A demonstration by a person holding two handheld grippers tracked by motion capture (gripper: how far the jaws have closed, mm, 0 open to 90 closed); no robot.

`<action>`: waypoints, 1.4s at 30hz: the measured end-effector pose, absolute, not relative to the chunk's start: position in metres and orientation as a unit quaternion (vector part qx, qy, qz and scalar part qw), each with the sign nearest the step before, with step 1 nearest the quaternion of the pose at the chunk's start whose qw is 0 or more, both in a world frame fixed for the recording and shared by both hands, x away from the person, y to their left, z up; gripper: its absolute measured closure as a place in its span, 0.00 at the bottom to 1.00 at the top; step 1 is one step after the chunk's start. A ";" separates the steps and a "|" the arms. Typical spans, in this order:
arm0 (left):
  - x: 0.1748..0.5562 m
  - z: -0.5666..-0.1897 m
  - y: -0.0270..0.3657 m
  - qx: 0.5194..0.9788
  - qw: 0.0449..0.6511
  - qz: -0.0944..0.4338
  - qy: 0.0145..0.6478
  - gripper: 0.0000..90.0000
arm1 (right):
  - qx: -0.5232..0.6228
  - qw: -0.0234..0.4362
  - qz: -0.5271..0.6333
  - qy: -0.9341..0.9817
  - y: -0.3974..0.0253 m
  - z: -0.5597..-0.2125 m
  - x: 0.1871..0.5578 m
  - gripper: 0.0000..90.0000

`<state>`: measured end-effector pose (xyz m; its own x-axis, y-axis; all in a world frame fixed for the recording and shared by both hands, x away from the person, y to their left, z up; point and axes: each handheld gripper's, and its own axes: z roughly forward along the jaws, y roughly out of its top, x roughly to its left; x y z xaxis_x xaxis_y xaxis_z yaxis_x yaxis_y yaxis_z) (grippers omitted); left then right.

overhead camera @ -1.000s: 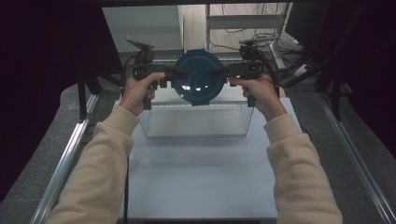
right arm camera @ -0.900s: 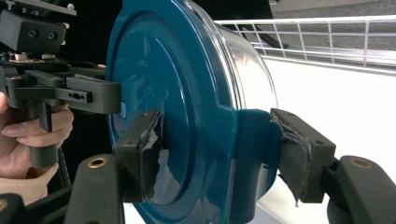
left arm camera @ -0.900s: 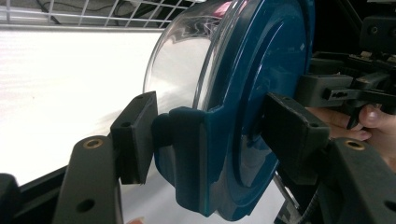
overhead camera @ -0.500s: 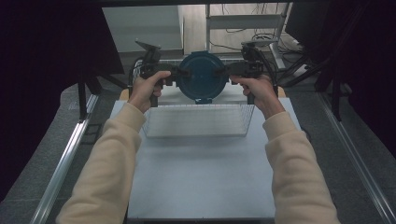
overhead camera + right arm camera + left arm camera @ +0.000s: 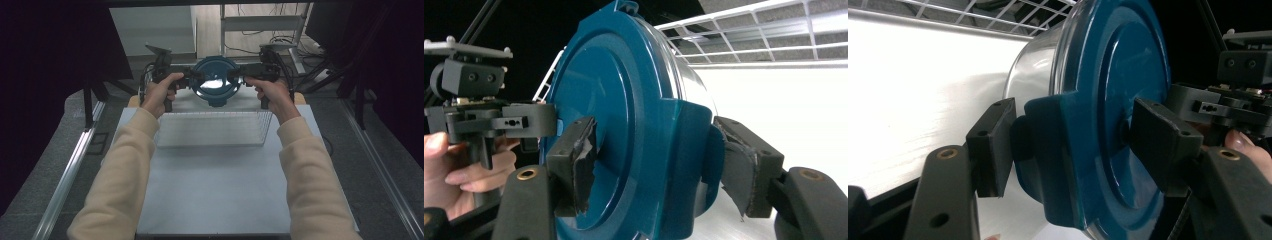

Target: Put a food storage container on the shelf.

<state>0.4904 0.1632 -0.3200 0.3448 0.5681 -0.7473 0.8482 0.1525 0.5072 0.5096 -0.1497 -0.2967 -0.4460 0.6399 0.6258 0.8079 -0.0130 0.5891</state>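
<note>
Clamping opposite handles, left gripper (image 5: pixel 192 76) and right gripper (image 5: pixel 235 75) hide the blue-lidded container's (image 5: pixel 216 80) sides.

Lid (image 5: pixel 215 80), between the grippers: deep teal-blue, glossy, pale glare near its centre. Clip tabs at its rim the same teal.
Container body (image 5: pixel 1030 70) behind the lid: shiny silver metal, streaked with white reflections.
Left gripper (image 5: pixel 1075 150): matte black jaws, brass-coloured screw rings on the arms.
Right gripper (image 5: pixel 659 165): black, pads dark grey and ragged at the edges, same brass rings.
Wire rack (image 5: pixel 212 127) just below the grippers: white, fine grid pattern.
Table (image 5: pixel 215 195) beneath: plain pale grey-white.
Sleeves (image 5: pixel 125 170) behind the grippers: cream, unpatterned.
Floor (image 5: pixel 60 150) to either side: speckled grey.
</note>
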 end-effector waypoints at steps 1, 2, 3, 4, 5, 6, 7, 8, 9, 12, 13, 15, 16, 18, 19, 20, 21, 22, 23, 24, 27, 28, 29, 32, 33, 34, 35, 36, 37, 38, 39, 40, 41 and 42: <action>0.491 -0.321 0.163 0.635 0.516 -0.137 0.559 0.41 | -0.524 0.089 -0.486 -0.693 -0.149 -0.298 0.511 0.39; 0.492 -0.322 0.164 0.633 0.516 -0.138 0.561 0.41 | -0.528 0.091 -0.485 -0.691 -0.149 -0.299 0.511 0.39; 0.493 -0.323 0.163 0.629 0.517 -0.139 0.564 0.41 | -0.535 0.095 -0.482 -0.687 -0.149 -0.300 0.512 0.38; 0.494 -0.324 0.163 0.627 0.517 -0.139 0.566 0.41 | -0.543 0.100 -0.481 -0.681 -0.148 -0.301 0.513 0.38; 0.495 -0.324 0.163 0.626 0.516 -0.139 0.567 0.41 | -0.547 0.102 -0.480 -0.678 -0.148 -0.302 0.514 0.38; 0.496 -0.325 0.163 0.625 0.516 -0.139 0.569 0.41 | -0.551 0.105 -0.479 -0.676 -0.148 -0.303 0.514 0.38; 0.496 -0.325 0.163 0.623 0.516 -0.139 0.571 0.41 | -0.555 0.106 -0.480 -0.671 -0.148 -0.304 0.515 0.38; 0.497 -0.326 0.163 0.621 0.517 -0.139 0.573 0.41 | -0.560 0.110 -0.481 -0.666 -0.148 -0.306 0.515 0.38; 0.498 -0.327 0.162 0.617 0.518 -0.140 0.576 0.41 | -0.563 0.110 -0.479 -0.664 -0.149 -0.307 0.516 0.38; 0.499 -0.328 0.161 0.615 0.517 -0.136 0.580 0.41 | -0.580 0.120 -0.479 -0.648 -0.148 -0.311 0.517 0.37; 0.499 -0.328 0.160 0.615 0.518 -0.132 0.580 0.41 | -0.581 0.120 -0.478 -0.648 -0.148 -0.312 0.517 0.36; 0.499 -0.329 0.161 0.615 0.520 -0.131 0.578 0.41 | -0.581 0.121 -0.480 -0.646 -0.149 -0.314 0.517 0.36; 0.499 -0.329 0.161 0.615 0.522 -0.131 0.577 0.41 | -0.582 0.121 -0.480 -0.645 -0.149 -0.314 0.517 0.36; 0.498 -0.330 0.160 0.613 0.524 -0.129 0.577 0.41 | -0.583 0.120 -0.481 -0.643 -0.149 -0.314 0.516 0.36; 0.498 -0.330 0.160 0.613 0.524 -0.129 0.577 0.41 | -0.584 0.120 -0.481 -0.642 -0.148 -0.313 0.516 0.36; 0.497 -0.330 0.160 0.613 0.526 -0.128 0.576 0.40 | -0.585 0.116 -0.481 -0.643 -0.147 -0.313 0.515 0.35; 0.497 -0.330 0.160 0.615 0.526 -0.128 0.573 0.40 | -0.583 0.110 -0.480 -0.646 -0.146 -0.313 0.515 0.33; 0.496 -0.330 0.160 0.621 0.526 -0.124 0.568 0.38 | -0.580 0.106 -0.480 -0.649 -0.145 -0.313 0.514 0.31; 0.495 -0.329 0.160 0.623 0.526 -0.113 0.568 0.37 | -0.575 0.103 -0.482 -0.653 -0.144 -0.313 0.513 0.27; 0.493 -0.328 0.161 0.622 0.527 -0.103 0.570 0.34 | -0.571 0.104 -0.482 -0.656 -0.143 -0.313 0.512 0.24; 0.489 -0.325 0.164 0.617 0.533 -0.084 0.573 0.27 | -0.565 0.098 -0.480 -0.664 -0.141 -0.311 0.509 0.16; 0.487 -0.324 0.165 0.616 0.536 -0.079 0.571 0.26 | -0.563 0.094 -0.478 -0.668 -0.140 -0.310 0.507 0.13; 0.485 -0.324 0.165 0.617 0.539 -0.077 0.569 0.26 | -0.559 0.085 -0.476 -0.674 -0.138 -0.309 0.505 0.11; 0.479 -0.323 0.165 0.622 0.540 -0.070 0.562 0.24 | -0.552 0.064 -0.463 -0.691 -0.135 -0.307 0.498 0.06; 0.477 -0.323 0.164 0.628 0.537 -0.064 0.559 0.23 | -0.553 0.052 -0.461 -0.692 -0.134 -0.306 0.496 0.06; 0.474 -0.323 0.163 0.636 0.531 -0.052 0.557 0.22 | -0.552 0.039 -0.461 -0.694 -0.134 -0.305 0.494 0.06; 0.472 -0.323 0.162 0.638 0.531 -0.046 0.556 0.22 | -0.550 0.034 -0.462 -0.695 -0.134 -0.305 0.492 0.06; 0.470 -0.323 0.162 0.637 0.533 -0.046 0.555 0.22 | -0.547 0.035 -0.460 -0.698 -0.135 -0.306 0.492 0.06; 0.468 -0.324 0.162 0.636 0.535 -0.049 0.554 0.22 | -0.549 0.036 -0.459 -0.698 -0.135 -0.306 0.492 0.05; 0.467 -0.324 0.163 0.637 0.535 -0.048 0.553 0.22 | -0.550 0.033 -0.456 -0.699 -0.136 -0.308 0.491 0.05; 0.465 -0.325 0.163 0.640 0.534 -0.044 0.551 0.22 | -0.550 0.032 -0.456 -0.699 -0.136 -0.308 0.490 0.05; 0.463 -0.325 0.164 0.641 0.534 -0.041 0.550 0.22 | -0.548 0.031 -0.454 -0.702 -0.137 -0.309 0.489 0.05; 0.461 -0.325 0.165 0.641 0.535 -0.038 0.549 0.22 | -0.549 0.030 -0.452 -0.702 -0.138 -0.310 0.489 0.04; 0.459 -0.325 0.166 0.642 0.536 -0.035 0.547 0.22 | -0.549 0.030 -0.453 -0.702 -0.139 -0.310 0.487 0.04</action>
<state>0.4587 0.1658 -0.3250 0.3983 0.6657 -0.6310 0.7398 0.1735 0.6500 0.4874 -0.1389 -0.3098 -0.3959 0.7430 0.5397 0.7973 -0.0135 0.6035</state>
